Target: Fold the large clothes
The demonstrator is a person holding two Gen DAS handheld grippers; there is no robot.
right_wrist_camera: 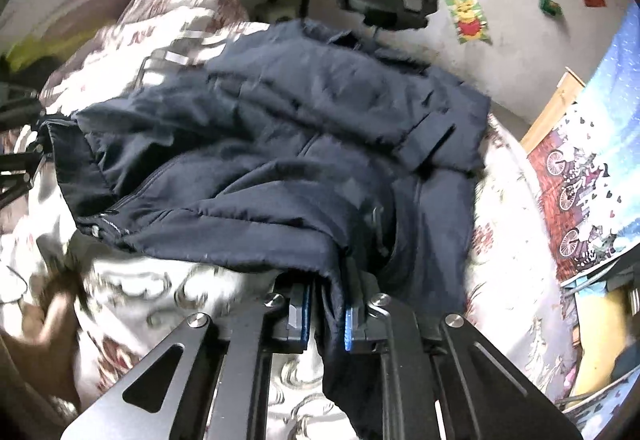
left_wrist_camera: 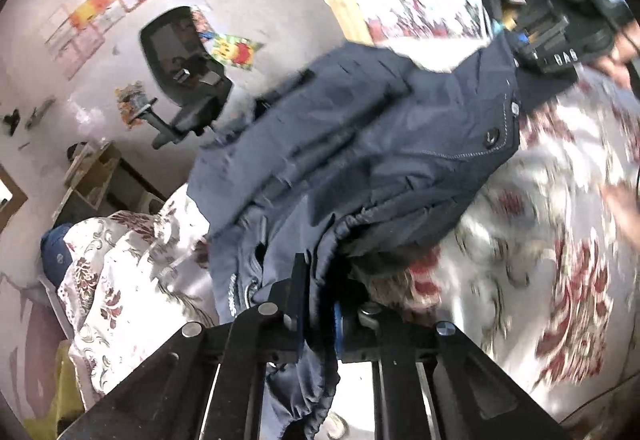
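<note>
A large navy padded jacket [left_wrist_camera: 360, 144] lies bunched on a bed with a white and red floral bedspread [left_wrist_camera: 540, 260]. My left gripper [left_wrist_camera: 320, 316] is shut on the jacket's elastic hem, which hangs between its jaws. The right gripper [left_wrist_camera: 536, 44] shows at the top right of the left wrist view, holding the jacket's far edge. In the right wrist view the jacket [right_wrist_camera: 288, 144] spreads ahead, and my right gripper [right_wrist_camera: 326, 316] is shut on a fold of its navy fabric. The left gripper shows partly at that view's left edge [right_wrist_camera: 20, 160].
A black office chair [left_wrist_camera: 184, 80] stands by a wall with stickers and pictures [right_wrist_camera: 468, 20]. A blue printed cloth [right_wrist_camera: 592, 176] hangs at the bed's side. A rumpled floral quilt [left_wrist_camera: 120, 280] is piled at the bed's end near a wooden shelf [left_wrist_camera: 92, 176].
</note>
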